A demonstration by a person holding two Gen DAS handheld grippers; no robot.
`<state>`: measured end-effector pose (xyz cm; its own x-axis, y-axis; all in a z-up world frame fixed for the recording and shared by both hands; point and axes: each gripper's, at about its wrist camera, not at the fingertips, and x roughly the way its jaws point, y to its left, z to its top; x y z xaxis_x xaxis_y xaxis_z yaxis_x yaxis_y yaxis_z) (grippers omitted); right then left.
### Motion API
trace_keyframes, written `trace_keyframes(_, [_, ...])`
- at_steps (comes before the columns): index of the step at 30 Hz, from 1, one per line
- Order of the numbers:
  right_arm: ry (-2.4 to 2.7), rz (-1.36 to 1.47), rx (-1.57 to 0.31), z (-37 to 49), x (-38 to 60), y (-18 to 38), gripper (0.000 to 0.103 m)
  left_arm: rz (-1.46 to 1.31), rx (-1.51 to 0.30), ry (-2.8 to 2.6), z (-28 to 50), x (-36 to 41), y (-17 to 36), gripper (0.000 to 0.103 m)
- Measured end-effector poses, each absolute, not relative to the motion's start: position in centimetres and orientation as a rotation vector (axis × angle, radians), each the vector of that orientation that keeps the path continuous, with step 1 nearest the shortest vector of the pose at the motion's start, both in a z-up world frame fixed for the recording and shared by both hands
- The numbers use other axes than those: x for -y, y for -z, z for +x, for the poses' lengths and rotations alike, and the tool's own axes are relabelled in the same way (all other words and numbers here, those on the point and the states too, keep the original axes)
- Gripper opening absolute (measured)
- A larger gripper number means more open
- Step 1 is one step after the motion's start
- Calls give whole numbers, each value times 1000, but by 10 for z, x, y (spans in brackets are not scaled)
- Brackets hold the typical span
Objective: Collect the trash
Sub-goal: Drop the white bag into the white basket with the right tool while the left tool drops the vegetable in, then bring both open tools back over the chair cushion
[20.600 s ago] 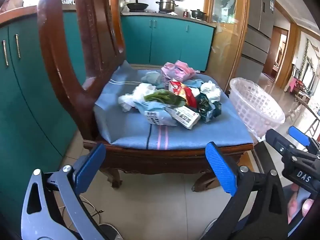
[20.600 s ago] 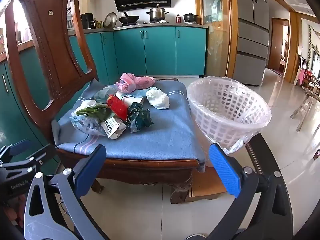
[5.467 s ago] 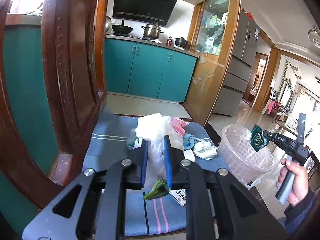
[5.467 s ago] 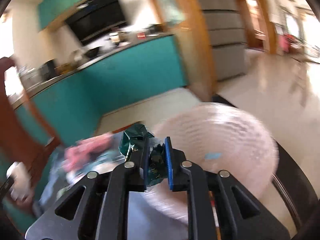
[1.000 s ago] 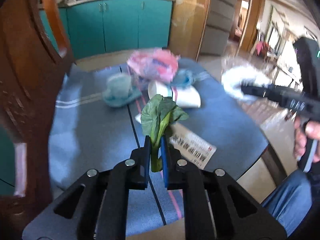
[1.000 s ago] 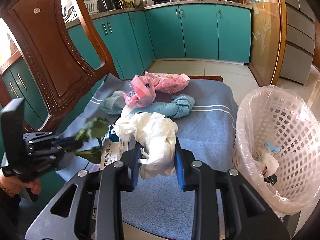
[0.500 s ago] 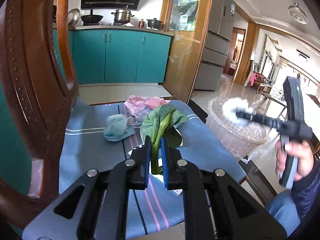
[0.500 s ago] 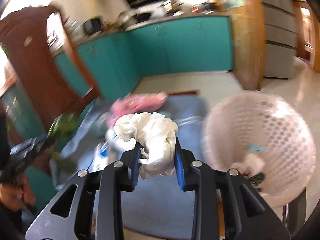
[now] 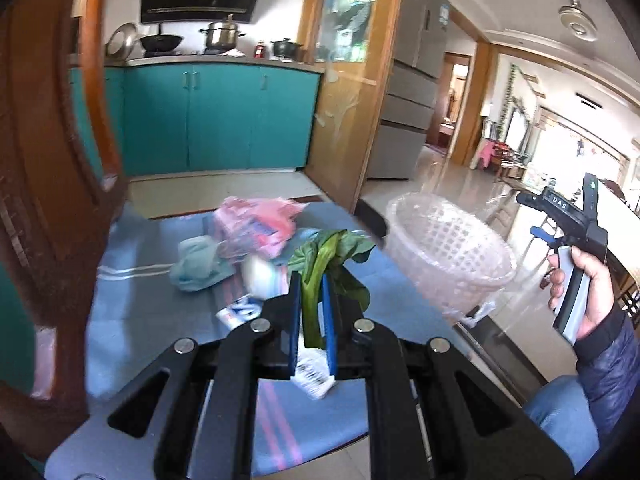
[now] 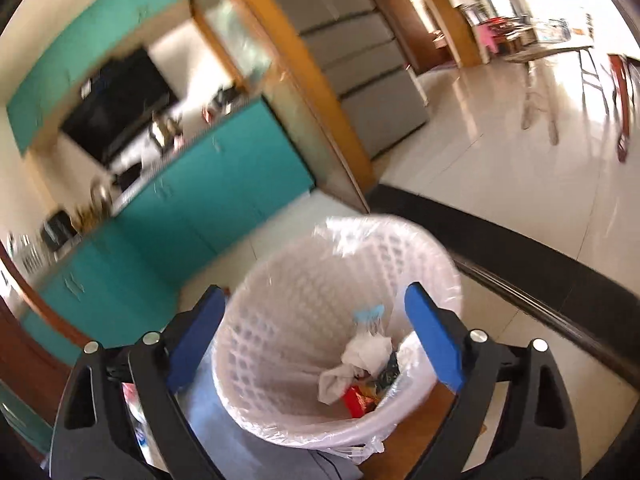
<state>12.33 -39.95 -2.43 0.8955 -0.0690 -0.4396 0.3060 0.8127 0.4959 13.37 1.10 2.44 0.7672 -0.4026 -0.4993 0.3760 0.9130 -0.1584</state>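
Note:
My left gripper (image 9: 311, 286) is shut on a green leafy vegetable (image 9: 328, 254) and holds it above the blue seat cushion (image 9: 144, 312). A pink plastic bag (image 9: 256, 226), a pale teal wad (image 9: 198, 264), a white cup (image 9: 262, 272) and a printed carton (image 9: 314, 374) lie on the cushion. The white lined basket (image 9: 448, 256) stands right of the chair. My right gripper (image 10: 316, 326) is open and empty right above the basket (image 10: 280, 288). White crumpled paper (image 10: 360, 360) and a red wrapper (image 10: 358, 398) lie inside it.
The wooden chair back (image 9: 48, 152) rises at the left. Teal kitchen cabinets (image 9: 216, 120) and a glass door with a wooden frame (image 9: 352, 92) stand behind. A dark floor strip (image 10: 520, 264) runs past the basket.
My right gripper has moved over the basket and opened; the white crumpled paper it held now lies in the basket. My left gripper still holds the vegetable, carried slightly rightward.

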Motion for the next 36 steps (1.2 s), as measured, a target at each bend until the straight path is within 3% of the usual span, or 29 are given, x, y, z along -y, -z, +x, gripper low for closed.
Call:
trace_keyframes(9, [222, 667, -334, 106, 415, 19, 90, 9, -489, 628, 183, 138, -73, 11])
trace_keyframes(11, [230, 680, -327, 103, 424, 20, 90, 46, -481, 677, 200, 195, -78, 17])
trace_keyframes(13, [232, 695, -323, 101, 431, 19, 90, 102, -512, 613, 216, 235, -69, 99])
trace_keyframes(18, [233, 695, -311, 95, 442, 17, 90, 179, -517, 454, 218, 248, -46, 100])
trace_keyframes(26, [169, 611, -393, 111, 421, 21, 90, 106, -485, 297, 156, 101, -51, 100])
trace_keyframes(32, [-13, 346, -507, 131, 329, 14, 90, -64, -601, 25, 132, -17, -25, 100])
trace_keyframes(36, [-140, 195, -582, 133, 258, 20, 90, -120, -686, -72, 128, -53, -4, 100])
